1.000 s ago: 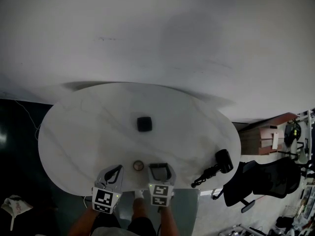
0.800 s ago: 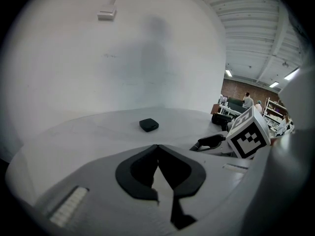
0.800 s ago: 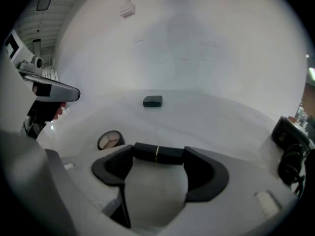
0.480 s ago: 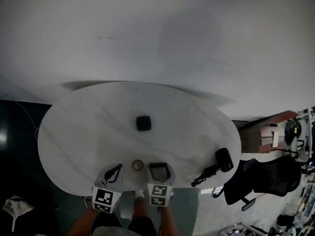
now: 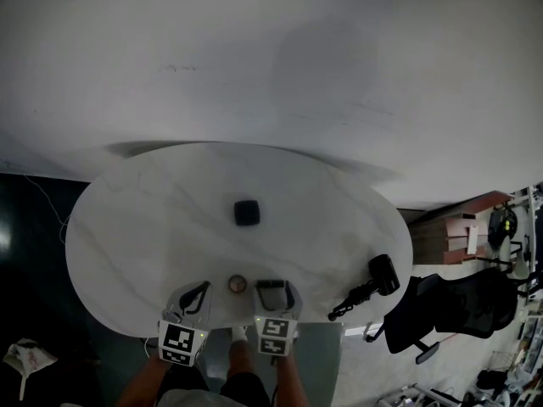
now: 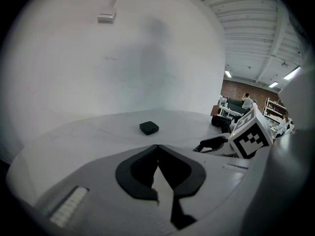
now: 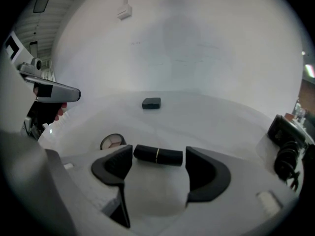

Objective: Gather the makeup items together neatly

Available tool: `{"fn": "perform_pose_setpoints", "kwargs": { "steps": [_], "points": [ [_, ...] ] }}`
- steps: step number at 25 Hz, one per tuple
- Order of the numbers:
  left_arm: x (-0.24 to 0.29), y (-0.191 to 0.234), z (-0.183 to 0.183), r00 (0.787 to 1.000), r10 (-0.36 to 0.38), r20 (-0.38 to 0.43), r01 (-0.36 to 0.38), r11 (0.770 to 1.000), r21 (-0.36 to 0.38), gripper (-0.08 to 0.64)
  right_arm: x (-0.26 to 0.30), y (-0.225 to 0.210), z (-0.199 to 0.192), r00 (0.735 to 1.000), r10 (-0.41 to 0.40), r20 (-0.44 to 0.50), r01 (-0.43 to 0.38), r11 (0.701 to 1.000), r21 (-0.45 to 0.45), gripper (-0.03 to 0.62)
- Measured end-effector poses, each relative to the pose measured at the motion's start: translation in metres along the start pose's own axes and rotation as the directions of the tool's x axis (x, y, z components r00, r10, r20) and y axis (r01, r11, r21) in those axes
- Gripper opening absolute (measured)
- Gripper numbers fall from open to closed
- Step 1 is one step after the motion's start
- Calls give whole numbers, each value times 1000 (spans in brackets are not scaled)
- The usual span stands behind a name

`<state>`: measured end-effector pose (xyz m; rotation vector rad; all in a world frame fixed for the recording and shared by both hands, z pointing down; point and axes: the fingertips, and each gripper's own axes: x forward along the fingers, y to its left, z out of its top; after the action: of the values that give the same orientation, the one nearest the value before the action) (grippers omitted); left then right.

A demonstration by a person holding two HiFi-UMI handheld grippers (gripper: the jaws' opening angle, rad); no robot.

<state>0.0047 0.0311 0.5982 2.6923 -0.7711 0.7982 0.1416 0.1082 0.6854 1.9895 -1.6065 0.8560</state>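
Nothing much has moved since a second ago: both my hand-held grippers are parked at the near edge of the white oval table [image 5: 127,227], as they were.

My right hand-held gripper [image 5: 276,287] is spread wide. The black lipstick [image 7: 158,155] lies on its side crosswise between the jaw tips. Its left end is right up against one pad, with a sliver of gap at the other. My left hand-held gripper [image 6: 158,147], left of the lipstick, has its jaws pressed together on nothing.

Just left of the lipstick and a touch farther out sits a small round open compact [image 7: 112,141]. Well to the lipstick's right, at the table's rim, lies a black device with a cable [image 5: 373,283]. Far beyond the lipstick, near mid-table, sits a black square case [image 7: 151,103], with bare tabletop between.

Only the cubes' black-and-white square patterns show as print.
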Motion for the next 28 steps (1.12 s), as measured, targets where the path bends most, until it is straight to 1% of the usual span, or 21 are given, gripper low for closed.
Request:
{"fn": "perform_pose_setpoints", "kwargs": {
  "steps": [6,10,16,18,19,20,21,22,24,28],
  "points": [
    [-7,-3,17,999,-1,33,1,1000,17,11,-17,-3,19,999,-4,42,4,1000,2,333],
    [-13,-5,42,997,2,79,-5,999,33,11,-37,-7,49,993,2,120,1,1000,-18,333],
    [-24,-6,88,984,21,175,-30,998,54,11,-74,-17,107,958,4,286,5,1000,-28,331],
    [-30,-7,105,978,28,209,-42,997,63,11,-88,-21,125,943,-7,333,18,999,-30,317],
    [-33,-7,112,974,32,225,-48,997,65,11,-95,-23,133,934,-16,356,28,999,-29,272],
    [-37,-7,119,970,36,241,-54,996,66,11,-102,-25,141,926,-24,377,38,999,-30,213],
    [-41,-7,126,966,41,257,-60,996,67,11,-109,-25,147,919,-28,394,45,998,-33,185],
    [-45,-7,132,961,46,272,-66,996,65,11,-115,-25,152,912,-30,409,50,998,-39,182],
    [-53,-8,141,953,55,297,-75,996,56,11,-126,-23,161,901,-29,432,59,997,-55,125],
    [-64,-10,150,944,67,324,-86,995,47,11,-140,-15,173,889,-11,457,55,995,-84,40]
  ]
}}
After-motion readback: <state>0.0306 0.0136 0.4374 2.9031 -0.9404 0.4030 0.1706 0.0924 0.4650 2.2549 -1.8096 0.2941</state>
